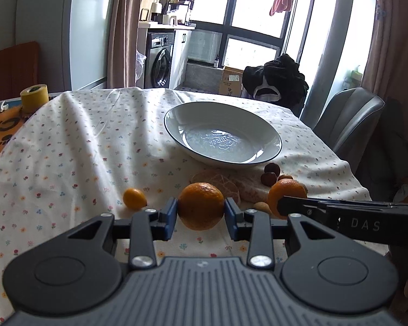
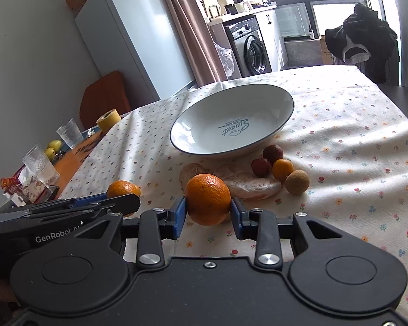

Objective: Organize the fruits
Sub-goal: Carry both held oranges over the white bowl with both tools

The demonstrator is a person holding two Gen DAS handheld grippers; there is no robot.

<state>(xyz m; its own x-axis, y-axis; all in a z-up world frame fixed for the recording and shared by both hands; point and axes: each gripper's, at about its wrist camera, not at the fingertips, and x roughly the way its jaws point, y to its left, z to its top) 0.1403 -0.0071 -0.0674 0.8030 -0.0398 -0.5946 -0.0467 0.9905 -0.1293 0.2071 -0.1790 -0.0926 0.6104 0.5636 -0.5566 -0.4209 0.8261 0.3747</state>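
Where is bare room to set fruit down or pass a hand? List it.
Free: inside the bowl; the cloth between bowl and tape; the cloth right of the bowl. Crowded: the strip before the bowl, with small fruit and peeled segments, where left gripper and right gripper each clamp an orange.

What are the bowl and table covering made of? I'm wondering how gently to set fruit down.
The bowl looks like glazed ceramic: glossy white, window reflections, thin dark rim. The tablecloth looks like soft woven fabric, probably cotton: matte, wrinkled, small floral print.
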